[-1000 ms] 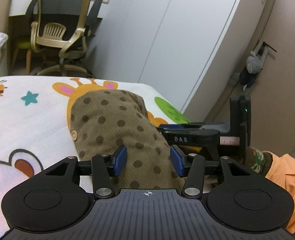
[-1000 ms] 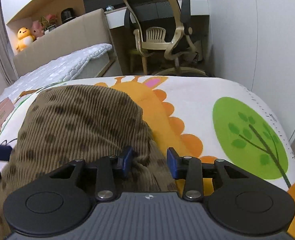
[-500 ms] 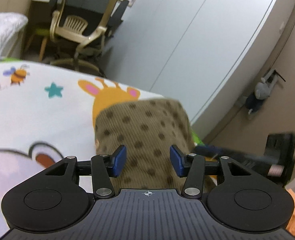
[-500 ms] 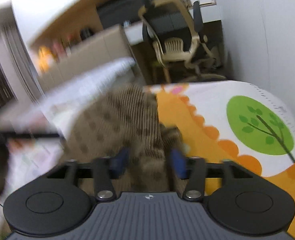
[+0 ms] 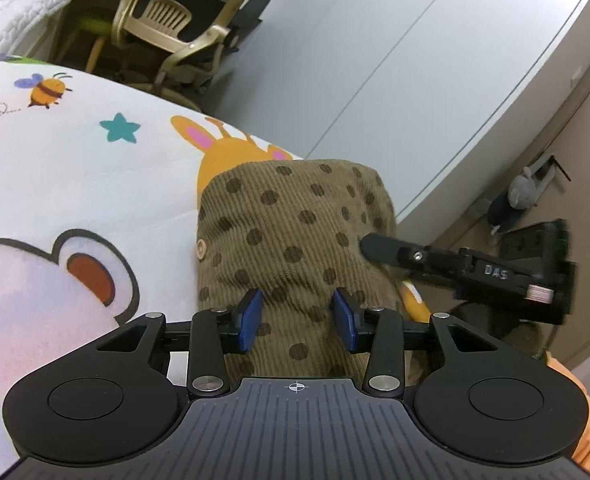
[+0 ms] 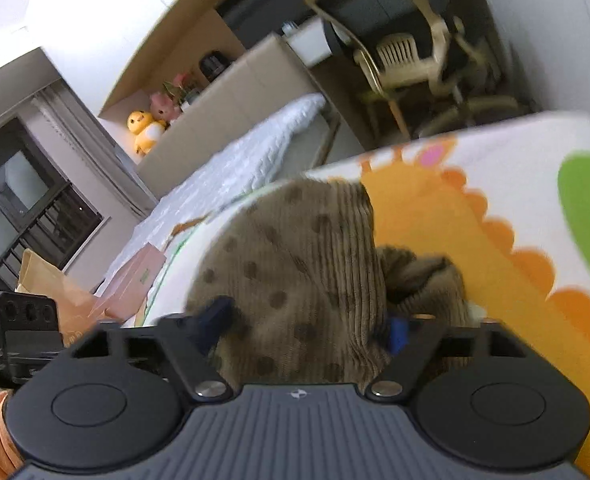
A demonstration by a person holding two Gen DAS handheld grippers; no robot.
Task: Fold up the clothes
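1 brown corduroy garment (image 5: pixel 295 236) with dark polka dots lay bunched on the cartoon-print bedsheet (image 5: pixel 75 168), covering part of the orange giraffe print, and 1 pale button (image 5: pixel 201 249) showed at its left edge. 2 grippers were in play. The left gripper (image 5: pixel 297 318) had its 2 blue pads (image 5: pixel 249 320) spread apart with the corduroy lying between them, nothing pinched; the gap looked about the same as 1 second before. The right gripper (image 6: pixel 307 330) had its pads set wide, wider than 1 second earlier when they sat close on the fabric, and the cloth bulged up between them without being squeezed. In the left wrist view, the right gripper's black finger (image 5: pixel 391 250) reached in from the right with its tip against the garment's right side; 1 second ago it sat lower, near the fold's front edge. The garment itself looked narrower and taller in the frame than before, with a loose flap (image 6: pixel 423 276) bunched on its right side in the right wrist view, which was motion-blurred. Beyond the bed stood 1 office chair (image 5: pixel 183 28), 1 grey soft toy (image 5: pixel 523 196) hung by the door, and 2 plush toys (image 6: pixel 151 122) sat on the headboard ledge. An orange sleeve (image 5: pixel 575 432) showed at the lower right.
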